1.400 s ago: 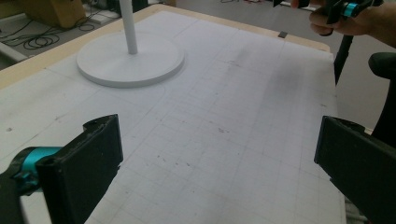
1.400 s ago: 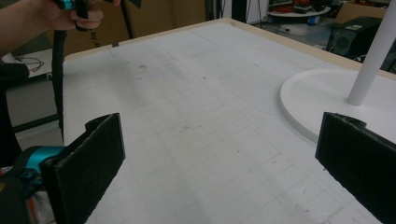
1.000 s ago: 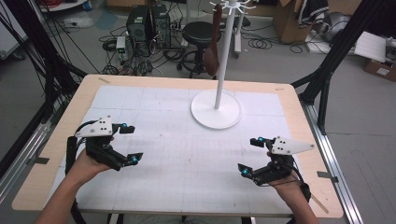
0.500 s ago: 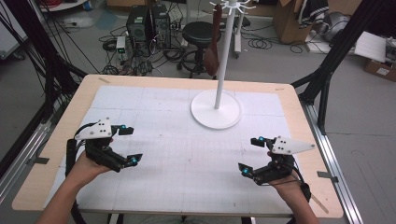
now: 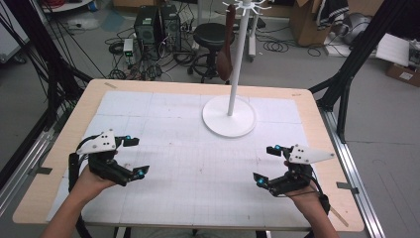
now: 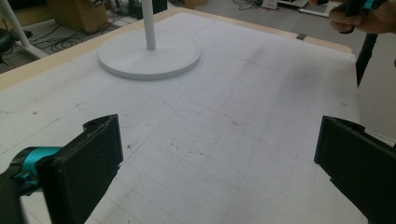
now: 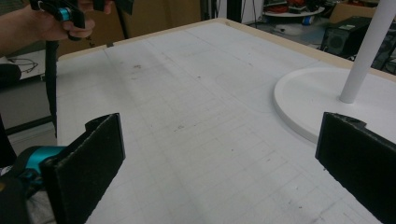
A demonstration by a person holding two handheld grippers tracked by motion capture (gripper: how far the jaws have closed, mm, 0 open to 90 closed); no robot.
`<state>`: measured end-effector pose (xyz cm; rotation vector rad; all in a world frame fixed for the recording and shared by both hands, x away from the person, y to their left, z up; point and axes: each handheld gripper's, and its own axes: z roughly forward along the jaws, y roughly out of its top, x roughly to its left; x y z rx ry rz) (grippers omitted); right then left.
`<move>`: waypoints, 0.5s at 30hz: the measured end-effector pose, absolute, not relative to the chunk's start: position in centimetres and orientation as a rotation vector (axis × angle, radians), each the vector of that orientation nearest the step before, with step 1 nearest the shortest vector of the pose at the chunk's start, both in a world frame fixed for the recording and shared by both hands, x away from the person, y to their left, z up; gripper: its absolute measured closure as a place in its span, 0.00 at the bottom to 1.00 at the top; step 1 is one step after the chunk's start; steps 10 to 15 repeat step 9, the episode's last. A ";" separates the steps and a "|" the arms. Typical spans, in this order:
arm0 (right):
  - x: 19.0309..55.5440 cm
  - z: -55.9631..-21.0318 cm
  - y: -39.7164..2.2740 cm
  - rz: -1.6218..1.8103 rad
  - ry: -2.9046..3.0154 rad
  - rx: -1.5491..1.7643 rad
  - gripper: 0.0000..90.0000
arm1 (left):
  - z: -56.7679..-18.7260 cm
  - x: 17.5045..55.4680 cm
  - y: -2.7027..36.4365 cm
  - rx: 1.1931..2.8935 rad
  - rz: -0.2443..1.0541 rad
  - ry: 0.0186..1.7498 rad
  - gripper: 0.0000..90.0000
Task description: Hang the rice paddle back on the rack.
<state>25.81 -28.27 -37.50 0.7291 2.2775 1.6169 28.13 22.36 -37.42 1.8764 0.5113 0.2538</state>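
Observation:
A white stand with a round base and a thin pole rises at the back middle of the table. From a hook near its top hangs a brown object. At the front left of the mat my left gripper is held open, with nothing between its jaws. My right gripper is open and empty at the front right. In the left gripper view the wide-apart jaws of the left gripper face the stand's base. The right gripper has the base ahead on its right.
A white gridded mat covers most of the wooden table. Black frame legs stand at both sides. A stool, computers and cables sit on the floor behind. Each gripper view shows the other hand far off.

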 end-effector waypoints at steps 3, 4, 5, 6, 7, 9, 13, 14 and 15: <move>25.9 -37.5 -28.3 1.616 2.273 0.725 0.00 | -37.4 28.1 22.3 1.877 0.255 0.511 0.02; 25.9 -37.5 -28.3 1.616 2.273 0.724 0.00 | -37.5 28.1 22.3 1.878 0.257 0.511 0.02; 25.9 -37.5 -28.3 1.615 2.275 0.730 0.00 | -37.5 28.1 22.3 1.876 0.256 0.511 0.02; 25.9 -37.6 -28.3 1.616 2.273 0.731 0.00 | -37.5 28.1 22.3 1.876 0.254 0.511 0.02; 25.9 -37.6 -28.3 1.615 2.274 0.730 0.00 | -37.5 28.1 22.2 1.878 0.255 0.513 0.02; 25.9 -37.6 -28.3 1.617 2.271 0.730 0.00 | -37.6 28.1 22.2 1.881 0.256 0.507 0.02; 25.9 -37.6 -28.3 1.617 2.271 0.730 0.00 | -37.6 28.1 22.2 1.881 0.256 0.507 0.02; 25.9 -37.6 -28.3 1.617 2.271 0.730 0.00 | -37.6 28.1 22.2 1.881 0.256 0.507 0.02; 25.9 -37.6 -28.3 1.617 2.271 0.730 0.00 | -37.6 28.1 22.2 1.881 0.256 0.507 0.02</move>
